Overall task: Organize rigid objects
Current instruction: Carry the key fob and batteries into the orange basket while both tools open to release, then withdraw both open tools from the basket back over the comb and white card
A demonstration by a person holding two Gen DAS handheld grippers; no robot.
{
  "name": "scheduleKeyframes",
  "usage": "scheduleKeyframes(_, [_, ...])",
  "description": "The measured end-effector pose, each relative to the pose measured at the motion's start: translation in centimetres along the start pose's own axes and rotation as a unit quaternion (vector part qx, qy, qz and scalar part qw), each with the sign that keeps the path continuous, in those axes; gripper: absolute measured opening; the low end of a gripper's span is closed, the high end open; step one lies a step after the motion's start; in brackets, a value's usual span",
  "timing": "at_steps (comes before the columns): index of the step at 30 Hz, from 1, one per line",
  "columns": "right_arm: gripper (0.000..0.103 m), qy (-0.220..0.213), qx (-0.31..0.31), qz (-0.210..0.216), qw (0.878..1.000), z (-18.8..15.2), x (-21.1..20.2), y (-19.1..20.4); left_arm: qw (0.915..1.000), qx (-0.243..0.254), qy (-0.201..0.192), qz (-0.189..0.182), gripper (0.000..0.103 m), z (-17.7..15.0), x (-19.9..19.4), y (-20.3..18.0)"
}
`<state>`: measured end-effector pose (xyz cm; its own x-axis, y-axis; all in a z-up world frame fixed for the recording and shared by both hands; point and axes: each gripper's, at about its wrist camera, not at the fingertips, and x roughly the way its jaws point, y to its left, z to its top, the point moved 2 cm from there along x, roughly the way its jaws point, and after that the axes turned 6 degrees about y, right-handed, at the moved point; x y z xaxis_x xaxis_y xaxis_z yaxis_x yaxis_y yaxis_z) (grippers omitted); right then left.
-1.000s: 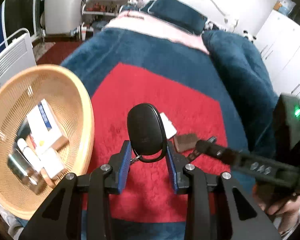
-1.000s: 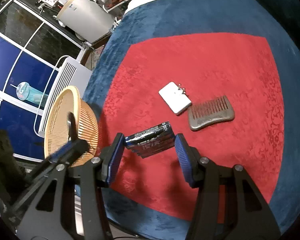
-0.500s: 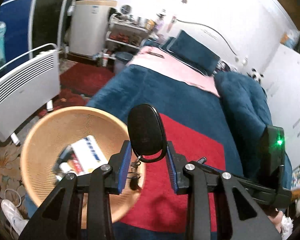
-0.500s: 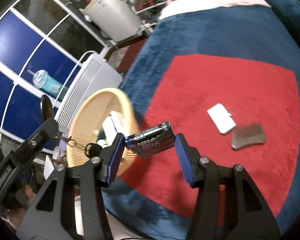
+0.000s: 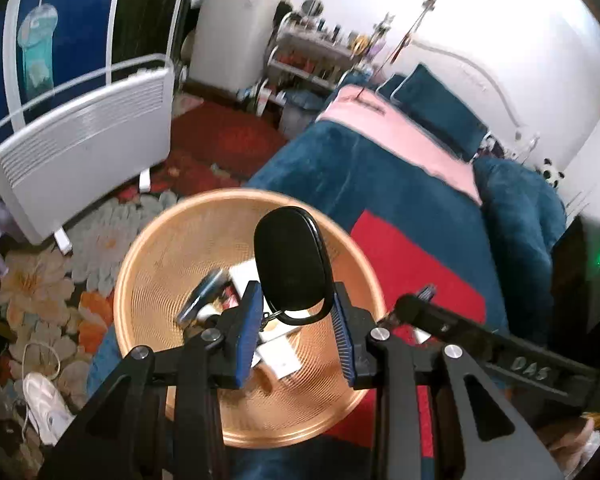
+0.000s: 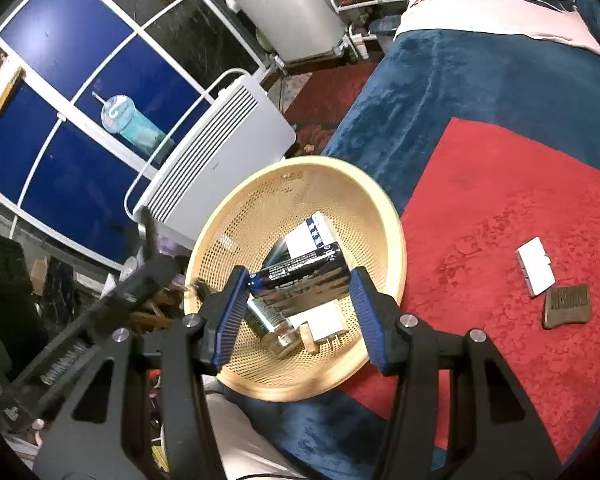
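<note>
Hovering over woven basket [image 6: 384, 216] on blue bedspread [image 6: 428, 80]. Right gripper [image 6: 298, 312] clamped across battery pack's [image 6: 300, 276] short ends: dense, stiff, slick wrap. Left gripper [image 5: 296, 322] pinching black oval case [image 5: 292, 264] low down: light, glossy, slip-prone.

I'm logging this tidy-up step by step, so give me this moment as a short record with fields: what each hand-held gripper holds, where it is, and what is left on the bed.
left hand-held gripper: shut on black oval case, above the basket
right hand-held gripper: shut on dark battery pack, above the basket
basket: tan mesh bowl at the bed's edge; holds white boxes and a metal tin
left on red blanket: white card, brown comb, side by side
</note>
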<state>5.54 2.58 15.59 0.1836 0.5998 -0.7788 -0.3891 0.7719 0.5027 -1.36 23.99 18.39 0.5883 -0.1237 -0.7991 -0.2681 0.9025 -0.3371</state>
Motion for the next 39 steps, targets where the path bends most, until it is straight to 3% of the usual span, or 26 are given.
scheduleKeyframes(8, [0.054, 0.02, -0.012, -0.015, 1.0, 0.0, 1.3, 1.0, 0.9988, -0.008, 0.046, -0.013, 0.035, -1.2, 2.4, 1.1])
scheduleKeyframes(10, [0.055, 0.025, -0.011, -0.024, 0.999, 0.0, 1.5, 0.9, 0.9975, -0.014, 0.069, 0.002, 0.054, -1.5, 3.3, 1.6])
scheduleKeyframes(11, [0.059, 0.026, -0.011, -0.028, 0.999, 0.1, 1.5, 0.9, 0.9971, -0.02, 0.073, 0.006, 0.084, -1.7, 3.5, 1.9])
scheduleKeyframes(12, [0.063, 0.025, -0.011, -0.03, 0.999, 0.0, 1.5, 0.9, 0.9968, -0.029, 0.074, 0.01, 0.103, -1.9, 3.6, 2.2])
scheduleKeyframes(14, [0.085, 0.018, -0.009, -0.034, 0.999, 0.1, 1.1, 0.6, 0.9969, -0.04, 0.065, 0.018, 0.102, -2.2, 3.2, 2.7])
scheduleKeyframes(18, [0.103, 0.007, 0.001, -0.047, 0.999, -0.1, 0.5, -0.2, 0.9963, -0.035, 0.06, 0.051, 0.102, -2.7, 2.9, 3.0])
scheduleKeyframes(26, [0.103, 0.043, -0.021, -0.074, 0.996, -1.7, 1.4, -0.9, 0.9939, -0.027, 0.062, 0.088, 0.102, -3.5, 2.6, 3.0])
scheduleKeyframes(39, [0.103, 0.061, -0.039, -0.092, 0.993, -2.6, 2.1, -1.1, 0.9923, -0.033, 0.063, 0.102, 0.102, -3.7, 2.4, 2.9])
